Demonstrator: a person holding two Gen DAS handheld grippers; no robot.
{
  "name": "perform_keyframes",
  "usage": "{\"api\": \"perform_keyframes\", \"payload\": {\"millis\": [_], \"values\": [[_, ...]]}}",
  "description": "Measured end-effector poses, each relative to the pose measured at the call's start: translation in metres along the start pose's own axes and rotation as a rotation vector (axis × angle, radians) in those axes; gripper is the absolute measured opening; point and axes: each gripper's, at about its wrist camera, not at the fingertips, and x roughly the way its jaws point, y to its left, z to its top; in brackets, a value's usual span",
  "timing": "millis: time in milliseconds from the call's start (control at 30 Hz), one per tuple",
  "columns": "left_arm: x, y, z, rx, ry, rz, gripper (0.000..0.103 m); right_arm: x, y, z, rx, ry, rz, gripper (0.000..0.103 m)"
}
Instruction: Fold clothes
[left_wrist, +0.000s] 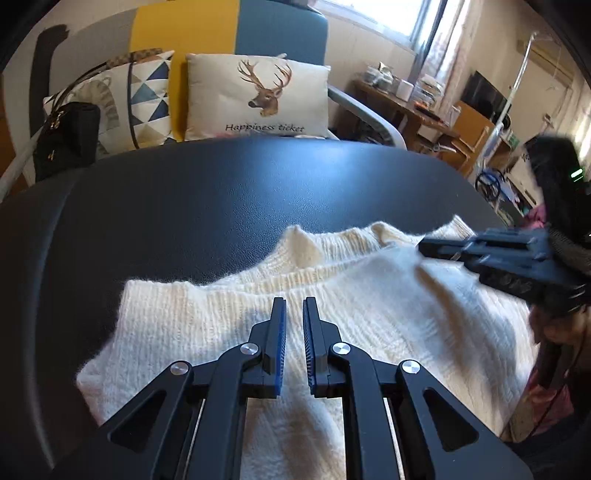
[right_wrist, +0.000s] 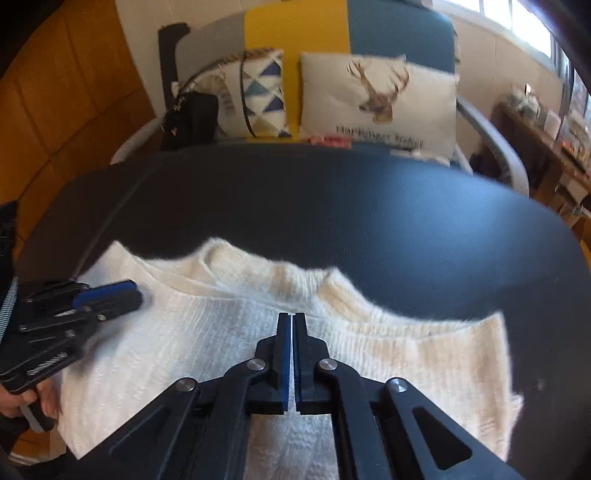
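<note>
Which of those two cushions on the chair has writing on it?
The deer cushion, on the right, carries a line of text beneath the antlered head. The triangle-patterned cushion beside it shows none.

"Happiness ticket" in dark script on the deer-head cushion

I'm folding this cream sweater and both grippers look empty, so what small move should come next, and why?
Probably open the left hand-held gripper and lower it onto the near edge of the sweater to pinch it. The sweater lies spread on the dark table, collar away from you, and both this and the right hand-held gripper are shut on nothing above the knit.
</note>
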Motion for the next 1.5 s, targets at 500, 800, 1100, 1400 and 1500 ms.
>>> {"api": "perform_keyframes", "payload": {"millis": [500, 800, 1100, 1400, 1500], "values": [[-0.015, 0.023, -0.003, -0.078, 0.089, -0.149, 0.01, -0.055, -0.006, -0.047, 0.093, -0.016, 0.262, 0.027], [0.015, 0.005, -0.004, -0.074, 0.176, -0.163, 0.058, -0.026, 0.05, -0.045, -0.112, 0.042, 0.11, 0.029], [0.013, -0.004, 0.001, -0.083, 0.081, -0.139, 0.004, -0.039, 0.043, -0.04, -0.071, 0.012, 0.122, 0.006], [0.034, -0.008, 0.002, -0.02, 0.093, -0.063, 0.004, -0.017, 0.044, -0.03, -0.062, 0.02, 0.085, 0.003], [0.023, 0.005, 0.002, -0.108, 0.081, -0.124, 0.009, -0.018, 0.032, -0.035, 0.009, 0.009, 0.137, 0.004]]}}
